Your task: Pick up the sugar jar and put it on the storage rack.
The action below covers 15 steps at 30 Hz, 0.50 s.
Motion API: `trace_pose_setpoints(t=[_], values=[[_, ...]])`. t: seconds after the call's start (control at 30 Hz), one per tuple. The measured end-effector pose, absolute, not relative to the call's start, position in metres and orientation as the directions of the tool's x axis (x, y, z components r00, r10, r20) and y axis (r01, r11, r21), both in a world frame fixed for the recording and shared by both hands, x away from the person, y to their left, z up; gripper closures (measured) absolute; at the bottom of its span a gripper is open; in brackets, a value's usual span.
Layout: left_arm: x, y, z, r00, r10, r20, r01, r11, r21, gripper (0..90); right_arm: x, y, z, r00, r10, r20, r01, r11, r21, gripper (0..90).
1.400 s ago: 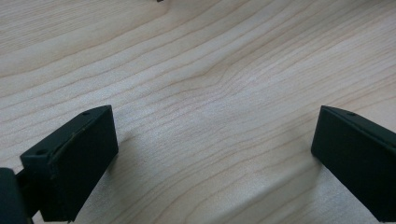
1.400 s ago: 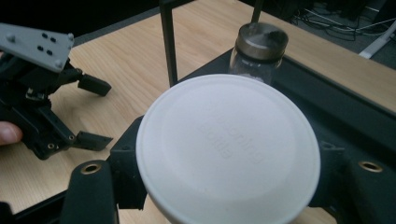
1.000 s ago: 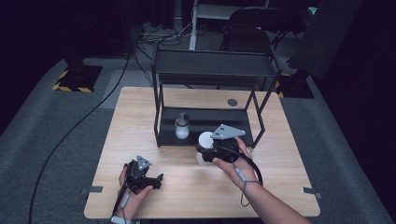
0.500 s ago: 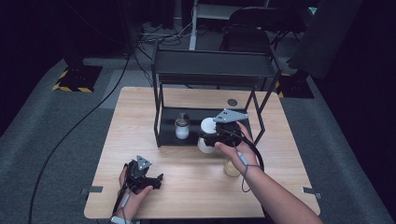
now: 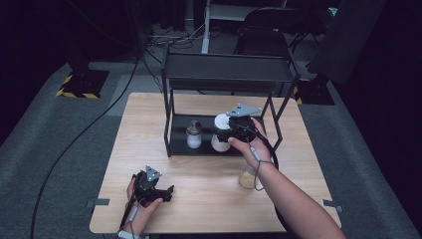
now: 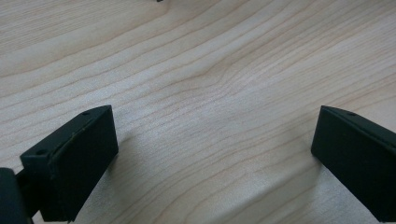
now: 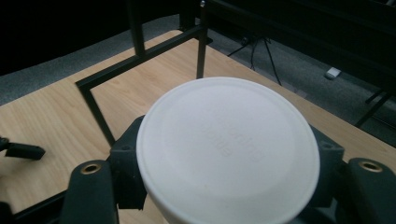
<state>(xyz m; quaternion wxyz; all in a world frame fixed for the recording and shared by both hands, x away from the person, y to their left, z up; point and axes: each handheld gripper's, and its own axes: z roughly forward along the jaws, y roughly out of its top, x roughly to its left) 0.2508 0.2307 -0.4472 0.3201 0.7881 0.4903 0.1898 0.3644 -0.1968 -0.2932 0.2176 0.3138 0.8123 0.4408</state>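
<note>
White-lidded jar (image 5: 221, 133): clamped in right gripper (image 5: 230, 133), carried from table's near edge onto shelf rack (image 5: 175, 144) lower tier, beside small glass jar (image 5: 193, 134). Placement nearly done; release pending. Left gripper (image 5: 158, 191): wide open, empty, resting by table (image 5: 149, 119) near-left corner. Yellowish jar (image 5: 247, 177): near right forearm.

Two black handheld tongs (image 5: 152, 188) (image 5: 238, 128), each topped by a grey three-cornered plate with screws; blocky black rectangular jaws; black cables trailing along bare forearms, a wristband at the left wrist.
</note>
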Motion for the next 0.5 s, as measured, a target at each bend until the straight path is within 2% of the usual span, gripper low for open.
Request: trace_pose_setpoints(t=[0.5], values=[[0.251, 0.231, -0.447, 0.447, 0.894, -0.014, 0.651, -0.314, 0.691, 0.5, 0.407, -0.192, -0.315, -0.683, 0.729, -0.039, 0.379, 0.399, 0.835, 33.6]])
